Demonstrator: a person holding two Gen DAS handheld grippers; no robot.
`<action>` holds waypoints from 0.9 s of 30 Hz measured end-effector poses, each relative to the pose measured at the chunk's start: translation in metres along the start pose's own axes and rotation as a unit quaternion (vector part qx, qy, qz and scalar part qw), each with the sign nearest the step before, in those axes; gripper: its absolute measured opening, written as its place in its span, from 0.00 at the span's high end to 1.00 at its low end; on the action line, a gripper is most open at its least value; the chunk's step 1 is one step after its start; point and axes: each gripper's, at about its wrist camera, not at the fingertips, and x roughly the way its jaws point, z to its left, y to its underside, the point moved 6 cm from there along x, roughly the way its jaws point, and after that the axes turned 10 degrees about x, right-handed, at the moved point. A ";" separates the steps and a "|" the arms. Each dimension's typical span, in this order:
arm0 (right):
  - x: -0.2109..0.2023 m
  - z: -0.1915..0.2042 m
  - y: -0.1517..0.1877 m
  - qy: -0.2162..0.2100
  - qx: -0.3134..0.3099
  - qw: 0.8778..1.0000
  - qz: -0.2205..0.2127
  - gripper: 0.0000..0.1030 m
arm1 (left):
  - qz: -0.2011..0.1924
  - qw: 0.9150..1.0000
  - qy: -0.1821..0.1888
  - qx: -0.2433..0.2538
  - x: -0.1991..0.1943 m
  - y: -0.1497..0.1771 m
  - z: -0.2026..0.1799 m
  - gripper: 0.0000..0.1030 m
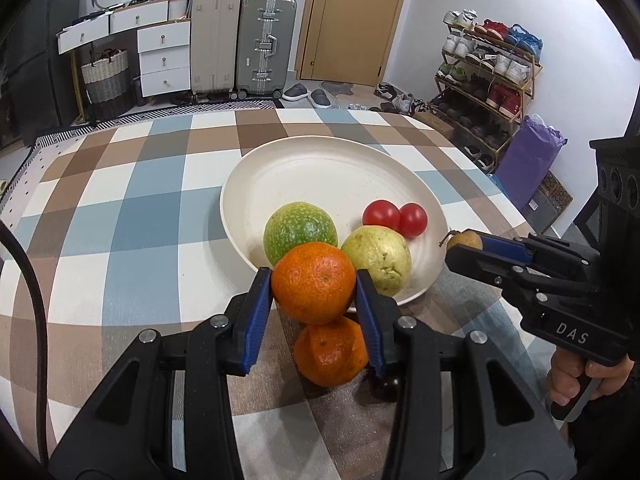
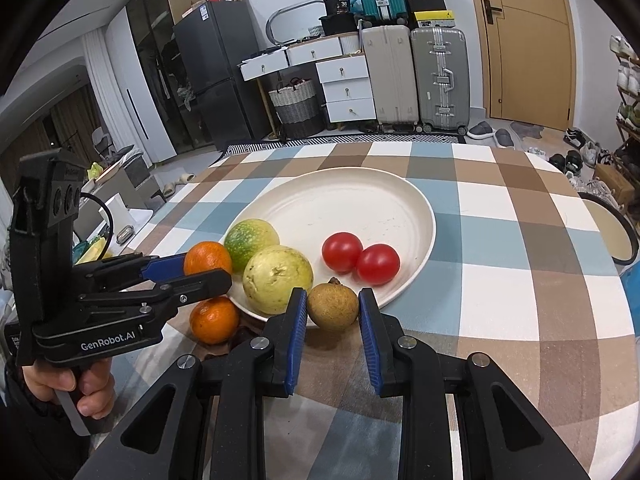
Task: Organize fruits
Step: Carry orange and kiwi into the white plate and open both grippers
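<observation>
Fruits are gathered at the lower middle of both views, on and beside a cream plate [image 1: 280,168] that stands on the checkered desk [image 1: 120,208]. On the plate lie a green speckled fruit [image 1: 300,232], a pale yellow guava [image 1: 378,258] and two red tomatoes [image 1: 396,216], the tomatoes touching each other. The left gripper [image 1: 314,284] holds an orange [image 1: 314,282] between its blue fingers [image 1: 260,304], at the near rim of the plate. A second orange [image 1: 330,350] lies on the desk just below it. In the right wrist view, the right gripper [image 2: 333,307] has its fingers [image 2: 298,320] closed narrowly on a small brown fruit [image 2: 333,306], at the plate's near edge. A hand [image 2: 68,388] grips the left handle at the lower left.
</observation>
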 end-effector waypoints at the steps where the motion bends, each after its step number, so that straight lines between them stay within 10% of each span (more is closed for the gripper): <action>1: 0.002 0.000 0.000 0.000 0.000 1.000 0.001 0.74 | -0.001 1.000 -0.001 0.002 0.001 -0.001 0.000 0.63; 27: 0.029 -0.010 -0.014 0.015 0.003 1.000 0.007 0.74 | 0.004 1.000 -0.009 0.004 0.036 -0.023 0.017 0.63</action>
